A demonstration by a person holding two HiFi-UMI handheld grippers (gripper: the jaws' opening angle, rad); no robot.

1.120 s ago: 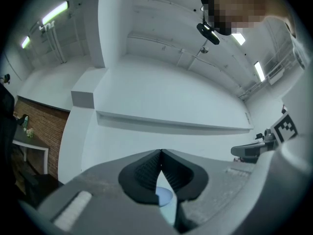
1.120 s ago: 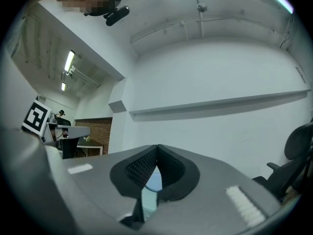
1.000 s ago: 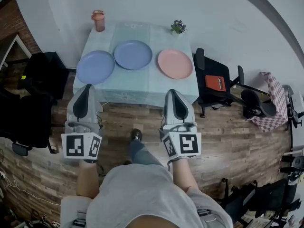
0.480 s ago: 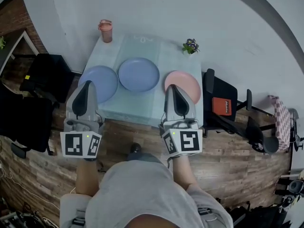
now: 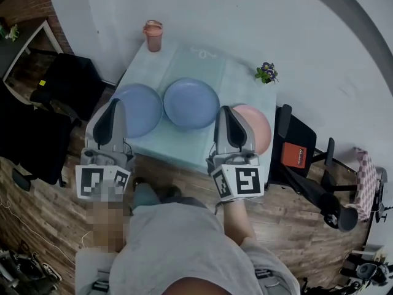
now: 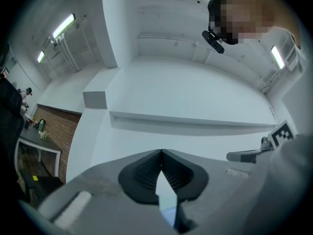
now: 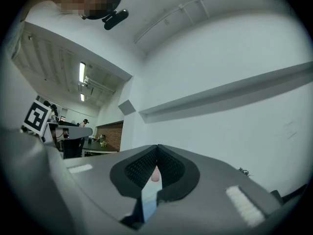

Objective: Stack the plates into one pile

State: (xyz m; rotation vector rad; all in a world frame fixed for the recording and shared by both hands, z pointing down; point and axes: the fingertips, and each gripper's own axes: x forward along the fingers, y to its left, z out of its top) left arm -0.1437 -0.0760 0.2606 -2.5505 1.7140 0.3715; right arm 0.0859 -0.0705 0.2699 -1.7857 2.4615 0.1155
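In the upper middle of the head view, a bench (image 5: 178,141) under a pale teal cloth is standing against a white wall, on a wood-plank floor (image 5: 55,214). Three plates are lying flat and face up, side by side in a row across it. They are a left blue plate (image 5: 146,106), a middle blue plate (image 5: 191,102) and a pink plate (image 5: 261,126) partly covered by the right tongs (image 5: 225,110). Being round, they are showing no long axis; the row is slanting down toward the right of the frame. An orange cup (image 5: 153,35) is standing at the far left corner and a small plant (image 5: 266,72) near the far right edge. A black chair (image 5: 288,134) is sitting just beside the bench's right edge, and dark furniture (image 5: 67,85) is crowding its left. The near edge is facing open floor. The left tongs (image 5: 114,104) and right tongs are pressed together, pinching nothing, hanging over that near edge.
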